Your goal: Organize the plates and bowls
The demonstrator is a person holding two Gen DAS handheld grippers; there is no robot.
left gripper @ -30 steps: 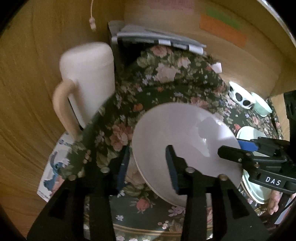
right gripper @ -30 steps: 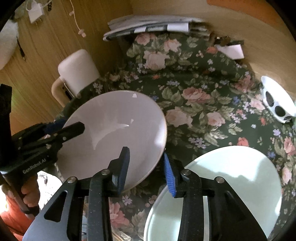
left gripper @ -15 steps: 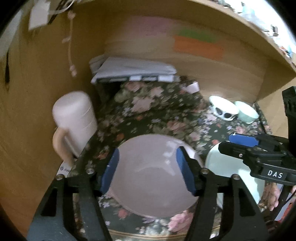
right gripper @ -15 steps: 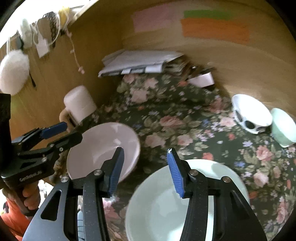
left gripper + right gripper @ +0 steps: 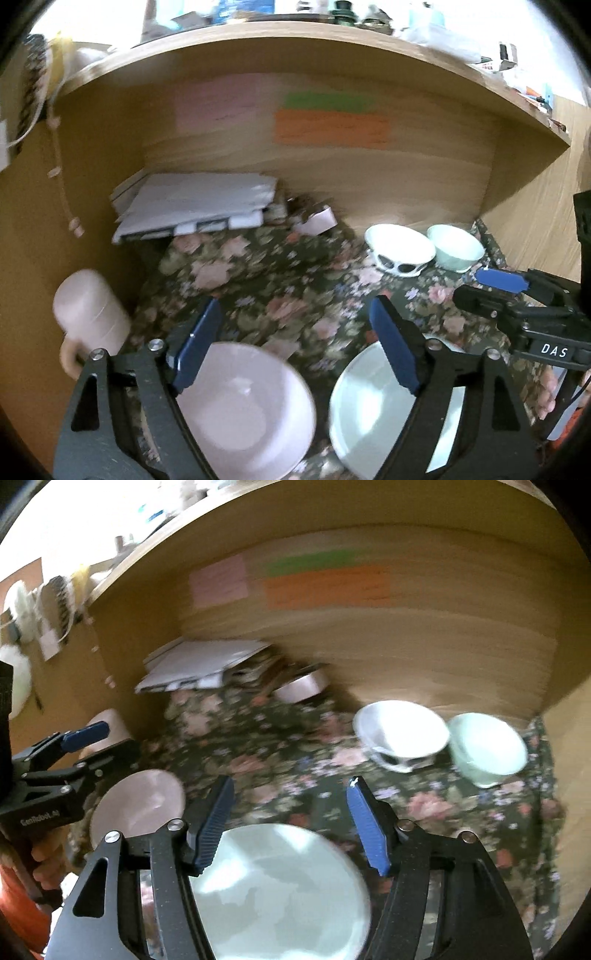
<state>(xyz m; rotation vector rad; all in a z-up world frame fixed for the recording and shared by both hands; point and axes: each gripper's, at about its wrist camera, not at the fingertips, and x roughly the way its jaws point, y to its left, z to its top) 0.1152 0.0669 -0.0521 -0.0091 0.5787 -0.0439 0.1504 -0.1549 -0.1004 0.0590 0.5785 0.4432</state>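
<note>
While we are looking along the left gripper [image 5: 291,347], its jaws are standing wide, having just been opening, with nothing between them; the pink plate [image 5: 251,410] is lying flat on the floral cloth [image 5: 280,291] just below the left finger. Beside it the pale green plate [image 5: 369,413] is resting apart from the pink one, so we are judging the plates as laid out but not stacked. Far back on the right, a white bowl [image 5: 400,249] and a mint bowl [image 5: 456,247] are sitting side by side, not nested; gathering them is probably still ahead of us. A pink mug [image 5: 88,317] is standing near the pink plate, and a pile of papers [image 5: 195,206] is filling the back left corner, neither blocking the bowls.

Turning to the right wrist view, we are seeing the right gripper [image 5: 291,823] half open, its jaws also having just been opening, and empty above the pale green plate [image 5: 280,893]. The pink plate [image 5: 140,805] is lying off to the left, partly behind the left gripper [image 5: 88,742]. The white bowl [image 5: 400,731] and mint bowl [image 5: 487,747] are almost touching; open cloth [image 5: 295,764] lies between us and them. The picture is blurring.
</note>
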